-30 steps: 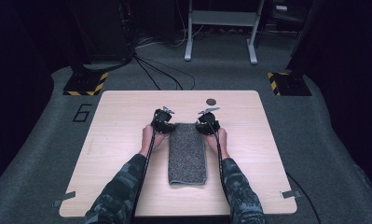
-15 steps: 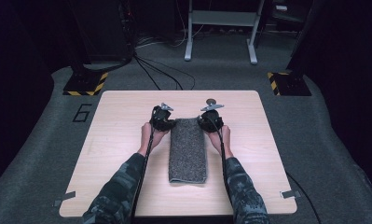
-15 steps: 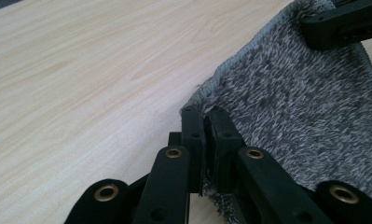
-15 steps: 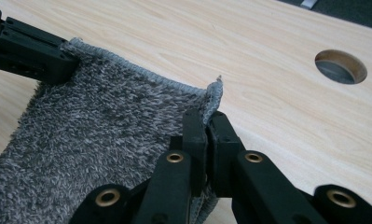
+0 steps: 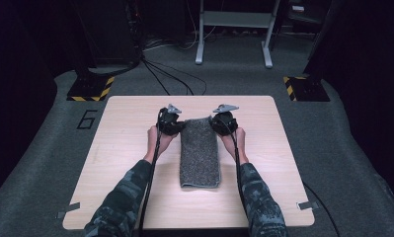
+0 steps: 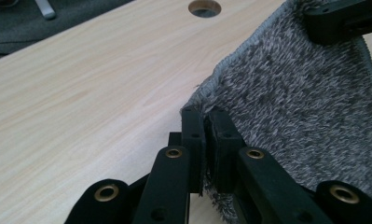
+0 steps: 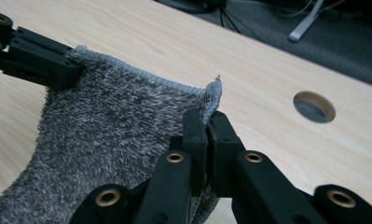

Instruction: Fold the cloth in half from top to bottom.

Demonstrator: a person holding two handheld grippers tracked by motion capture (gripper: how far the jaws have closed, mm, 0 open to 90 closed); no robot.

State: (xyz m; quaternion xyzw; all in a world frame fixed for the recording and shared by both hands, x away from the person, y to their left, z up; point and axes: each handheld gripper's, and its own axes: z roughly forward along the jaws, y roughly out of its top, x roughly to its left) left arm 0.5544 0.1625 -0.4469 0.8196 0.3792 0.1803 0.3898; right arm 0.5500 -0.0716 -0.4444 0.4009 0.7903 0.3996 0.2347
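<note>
- Left gripper (image 5: 171,120): jaws closed on the far left corner of the grey towel (image 5: 200,150); in the left gripper view the two black jaws (image 6: 204,140) pinch the hemmed edge between them.
- Right gripper (image 5: 224,119): jaws closed on the far right corner of the same towel; in the right gripper view the cloth's corner stands up just above the clamped tips (image 7: 205,135).
- Each gripper view also takes in the other gripper's jaws gripping the opposite corner, at the upper right (image 6: 344,21) and the upper left (image 7: 32,53) respectively.
- Towel: a folded, long, narrow strip in the middle of the table (image 5: 125,163), its length running away from the person. The far end is lifted off the wood and sags slightly between the two grippers; the near end lies flat.
- Hands and forearms: camouflage-patterned sleeves (image 5: 120,202) enter from the near edge, one on each side of the towel, with a black cable trailing along each.
- Table: light wood-grain top with a round hole (image 7: 314,106) near the far edge, beyond the towel.
- Room: grey carpeted floor (image 5: 46,163) bearing a painted "6" (image 5: 87,119); black-and-yellow striped floor plates (image 5: 91,89) at either far corner; black cables (image 5: 165,74) and a grey metal frame (image 5: 234,34) behind; the surroundings are dark.
</note>
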